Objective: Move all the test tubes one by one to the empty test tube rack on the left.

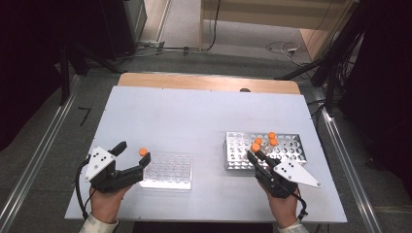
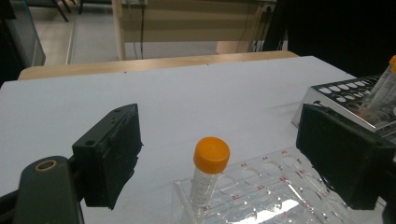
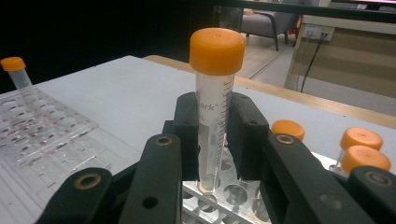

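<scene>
An orange-capped tube (image 3: 215,107) stands upright, gripped between the jaws of the right gripper (image 1: 256,156), at the near edge of the metal rack (image 1: 286,150) on the table's (image 1: 194,116) right. The left gripper (image 1: 132,154) is wide open around another tube (image 2: 208,175) in the clear rack (image 1: 170,171), not touching it.

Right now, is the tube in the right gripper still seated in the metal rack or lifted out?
Cannot tell for sure. The right gripper is shut on the tube, upright, its bottom just above or barely inside a hole of the metal rack.
</scene>
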